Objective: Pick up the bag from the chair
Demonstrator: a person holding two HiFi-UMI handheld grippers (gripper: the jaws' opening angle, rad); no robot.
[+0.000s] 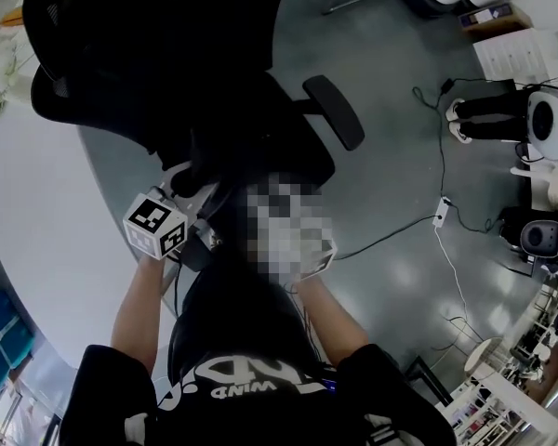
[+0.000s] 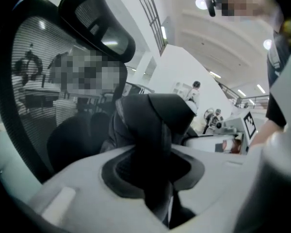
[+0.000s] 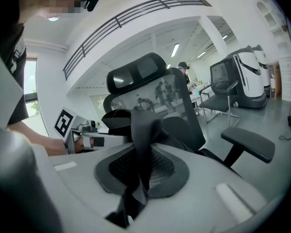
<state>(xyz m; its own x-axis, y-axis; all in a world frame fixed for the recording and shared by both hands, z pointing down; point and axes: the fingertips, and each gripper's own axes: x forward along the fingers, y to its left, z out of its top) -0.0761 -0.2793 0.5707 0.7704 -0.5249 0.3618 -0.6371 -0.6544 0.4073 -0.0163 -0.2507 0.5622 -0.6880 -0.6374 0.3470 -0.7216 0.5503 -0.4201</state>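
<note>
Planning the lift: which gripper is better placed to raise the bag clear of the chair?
Right, narrowly. The right gripper is shut on one bag strap running centrally between its jaws. The left gripper is shut too, but on a bulkier fold of the bag. Using both looks safest.

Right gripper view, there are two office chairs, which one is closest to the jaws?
The mesh-backed chair with the headrest, right behind the black bag clamped in the jaws. The other chair stands far back beside the white machine.
</note>
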